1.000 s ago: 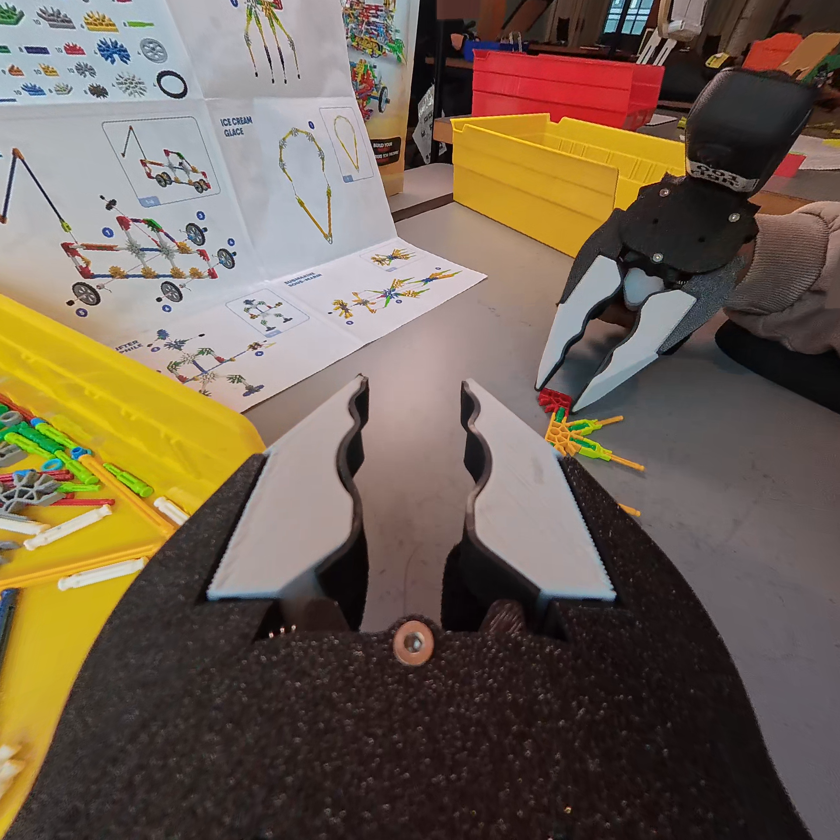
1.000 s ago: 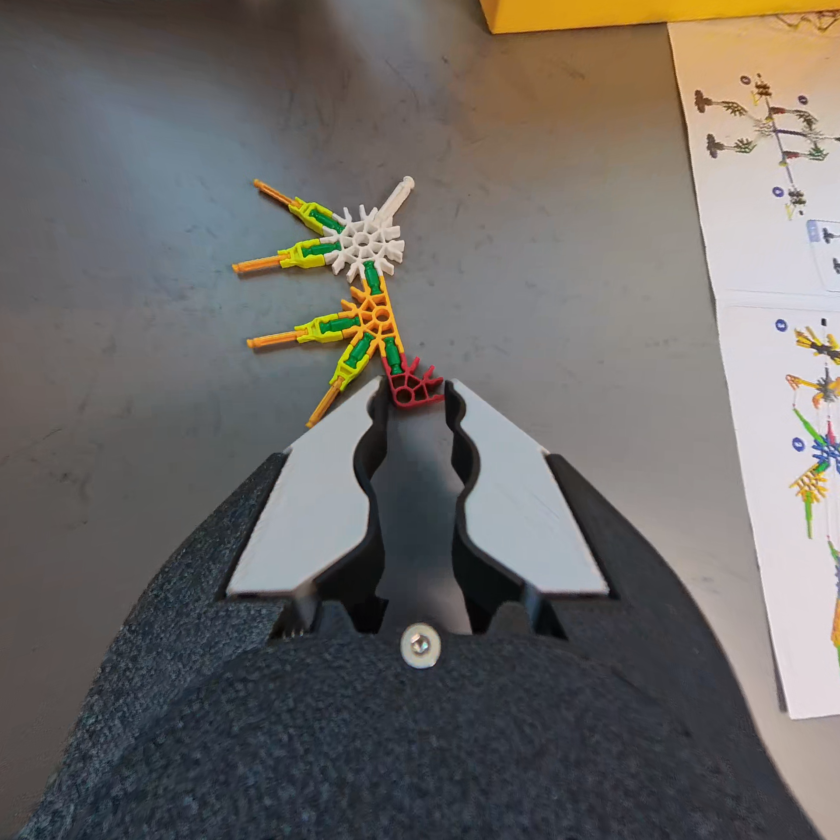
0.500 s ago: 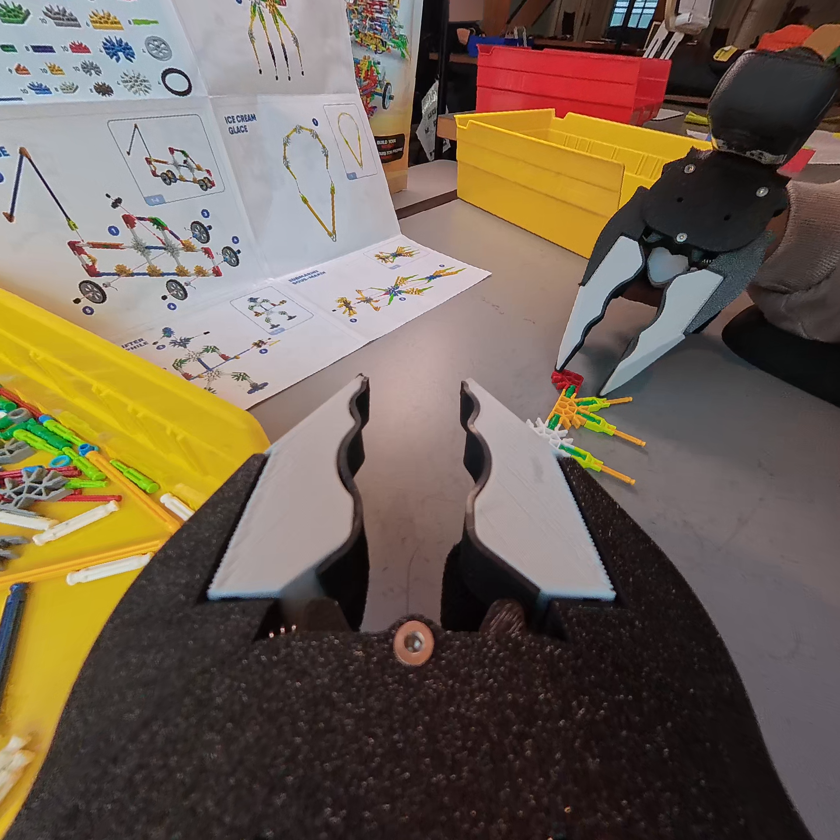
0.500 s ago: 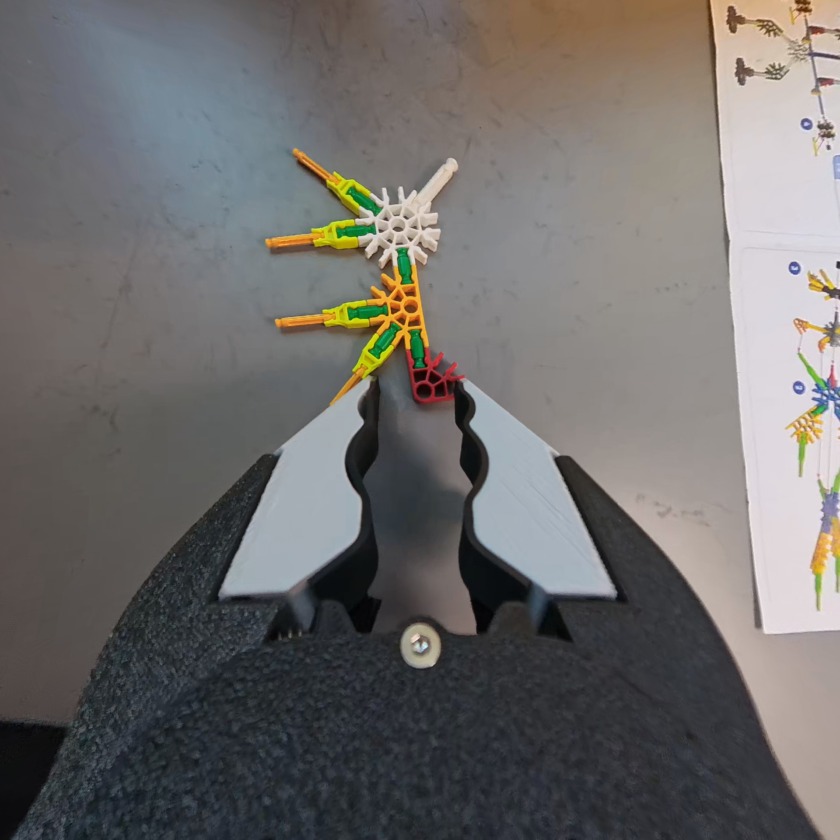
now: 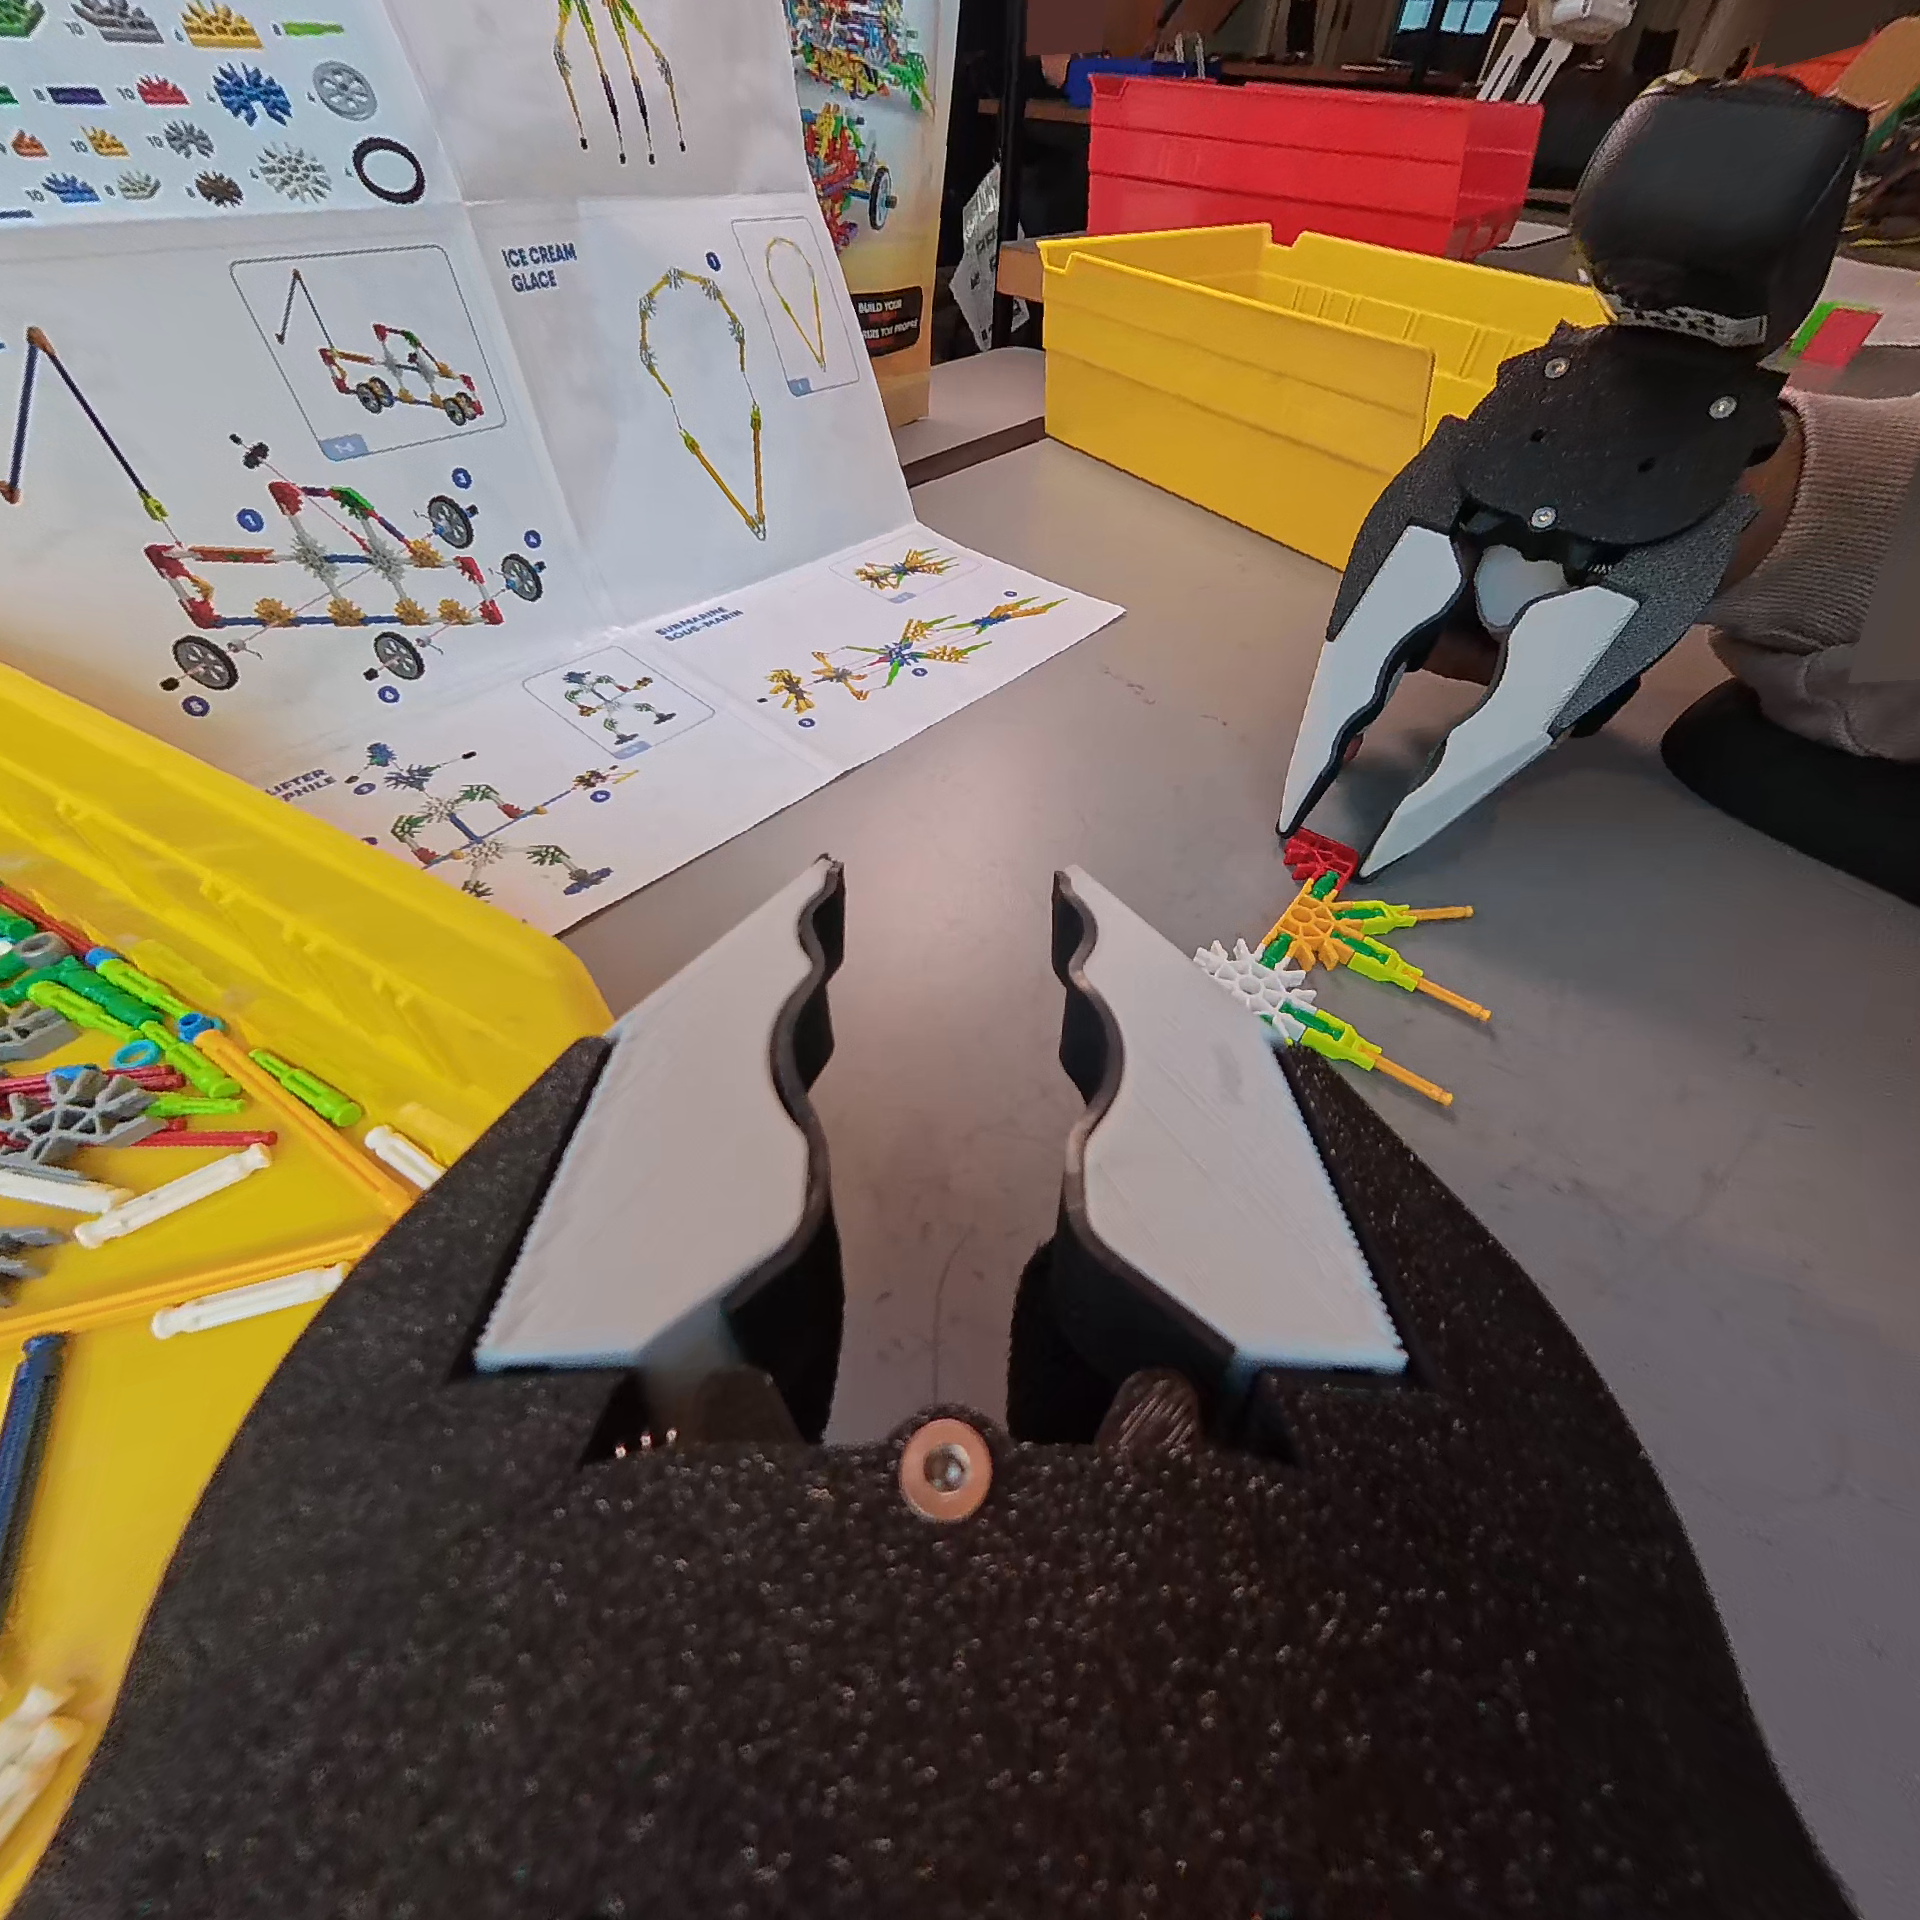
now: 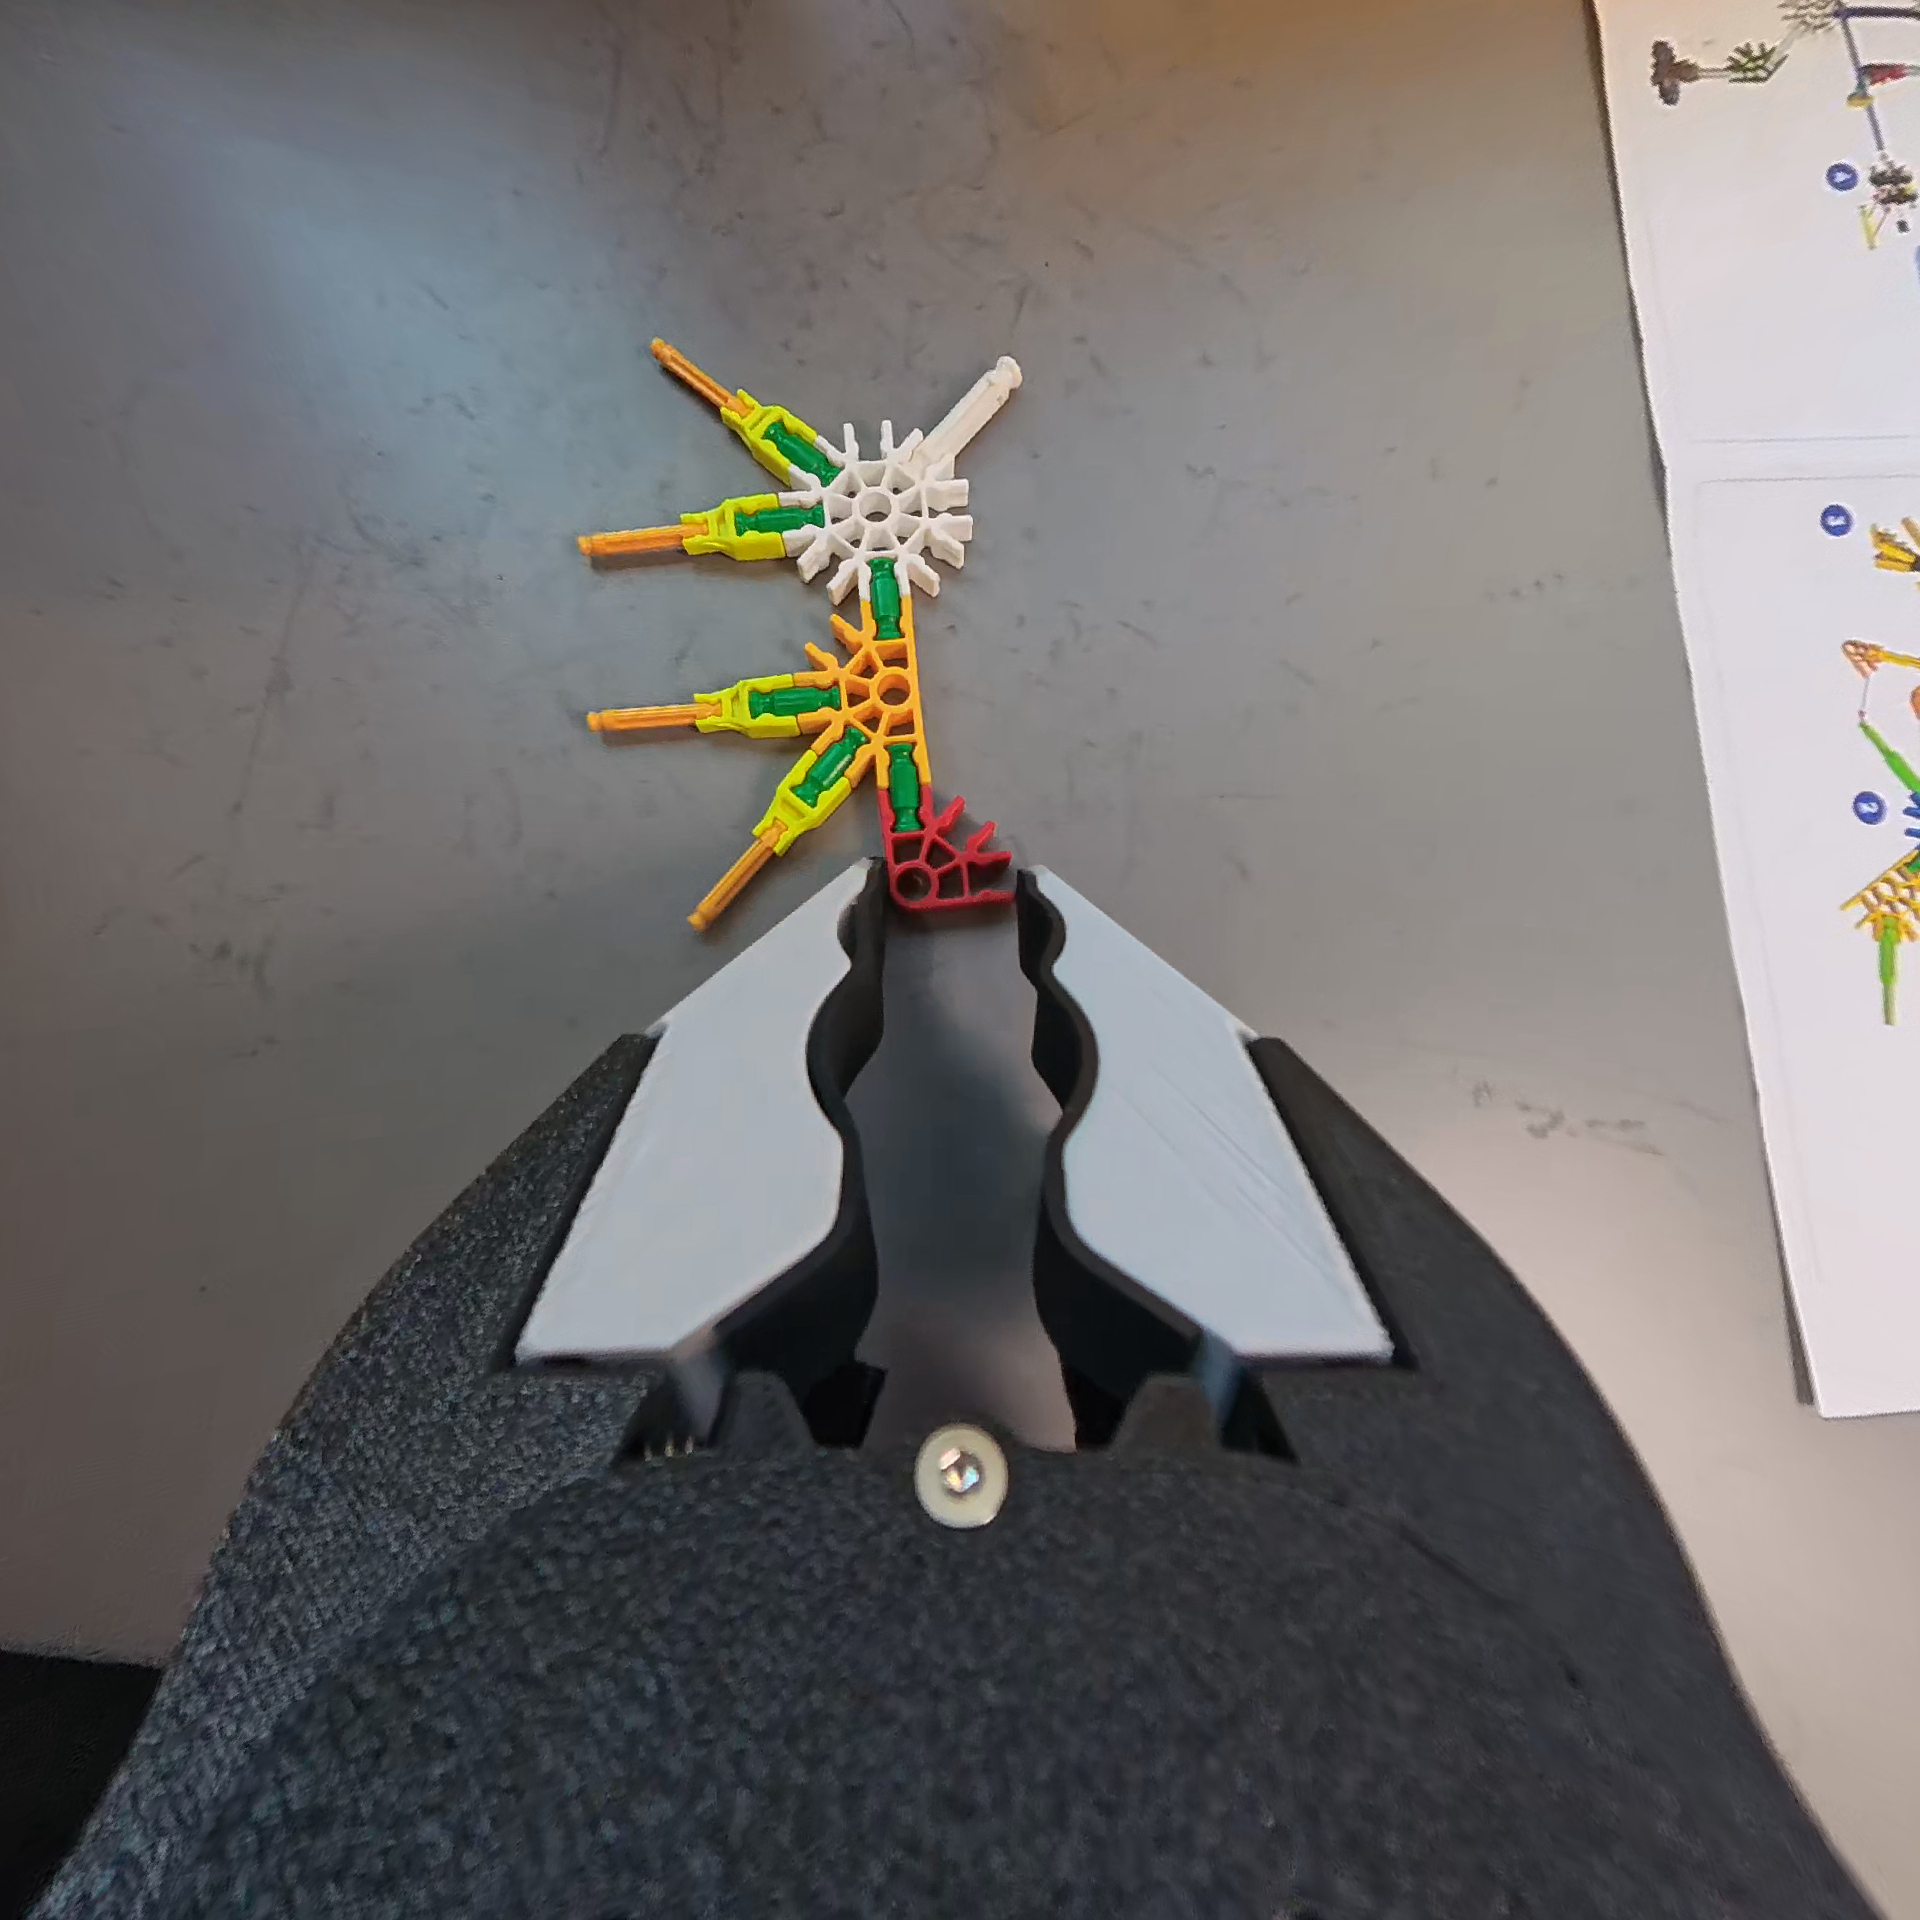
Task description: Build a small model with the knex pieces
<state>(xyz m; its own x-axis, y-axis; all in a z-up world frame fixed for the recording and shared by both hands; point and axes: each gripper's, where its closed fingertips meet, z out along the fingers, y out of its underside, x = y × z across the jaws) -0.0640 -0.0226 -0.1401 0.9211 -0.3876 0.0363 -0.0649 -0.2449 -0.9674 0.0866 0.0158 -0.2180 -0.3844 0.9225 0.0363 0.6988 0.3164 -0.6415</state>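
Okay, quick rundown of what's on the bench:

Right gripper [image 6: 948,891]: jaws partly open, tips down on the grey table [image 6: 364,312] either side of the red corner connector [image 6: 940,868]; not clamped, left tip looks like it's touching.

Toy assembly [image 6: 868,665]: flat on the table, running toward 12 o'clock from the right tips: red piece, orange connector [image 6: 883,691], white snowflake connector [image 6: 883,511], green-and-orange rods fanning to 9 o'clock.

Left gripper [image 5: 945,899]: open wide, holding nothing, over bare table.

Parts tray [image 5: 312,935]: yellow, at 9 o'clock of the left gripper, loose rods inside.

Instruction sheet [image 5: 520,416]: propped at 11 o'clock.

Grip tip: I'd reckon centring the tips on the red piece keeps it from twisting.
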